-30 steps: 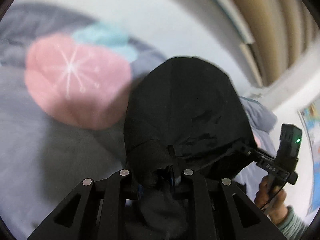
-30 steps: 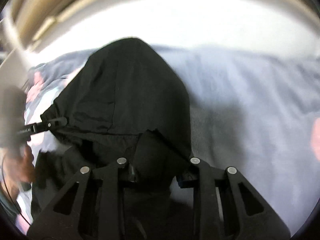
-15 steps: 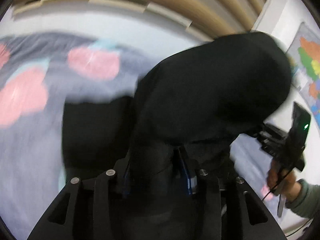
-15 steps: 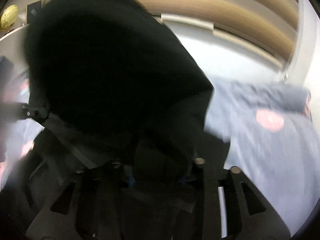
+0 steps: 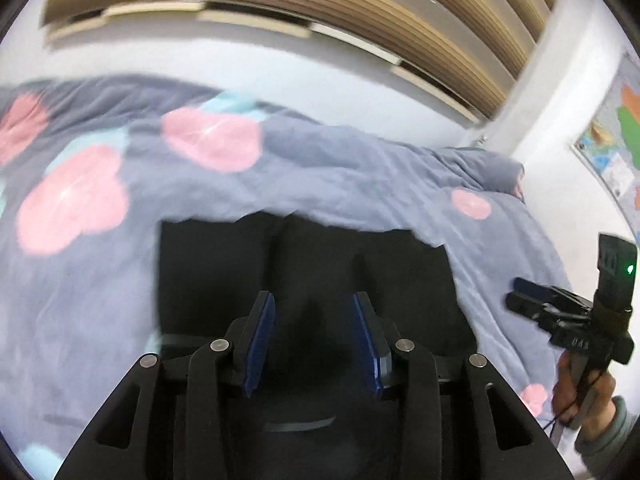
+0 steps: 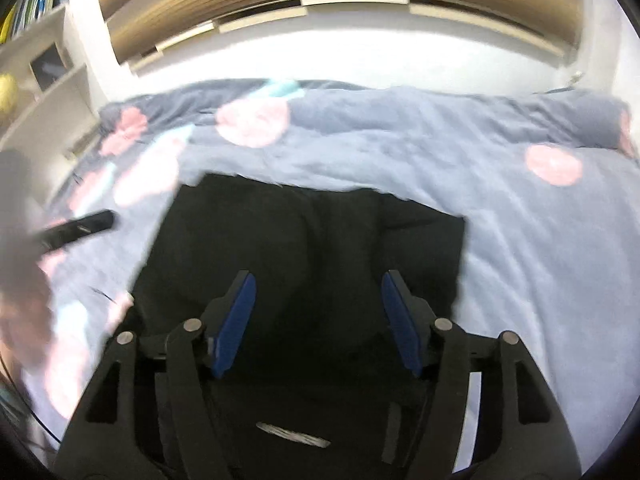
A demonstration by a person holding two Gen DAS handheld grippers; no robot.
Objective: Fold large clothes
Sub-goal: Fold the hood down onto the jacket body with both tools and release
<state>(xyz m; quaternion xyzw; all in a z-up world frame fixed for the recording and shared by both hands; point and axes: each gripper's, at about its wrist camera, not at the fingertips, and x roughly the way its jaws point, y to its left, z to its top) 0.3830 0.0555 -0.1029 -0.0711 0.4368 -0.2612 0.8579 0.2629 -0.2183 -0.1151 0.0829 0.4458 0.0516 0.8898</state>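
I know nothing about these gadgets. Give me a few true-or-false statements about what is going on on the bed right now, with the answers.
1. The black garment lies on the bedspread. True.
2. The left gripper is clamped on the garment. False: its jaws are apart, with nothing between them.
3. The right gripper is open. True.
4. The bedspread is plain white. False: it is grey-blue with pink blotches.
5. A coloured map hangs on the wall. True.
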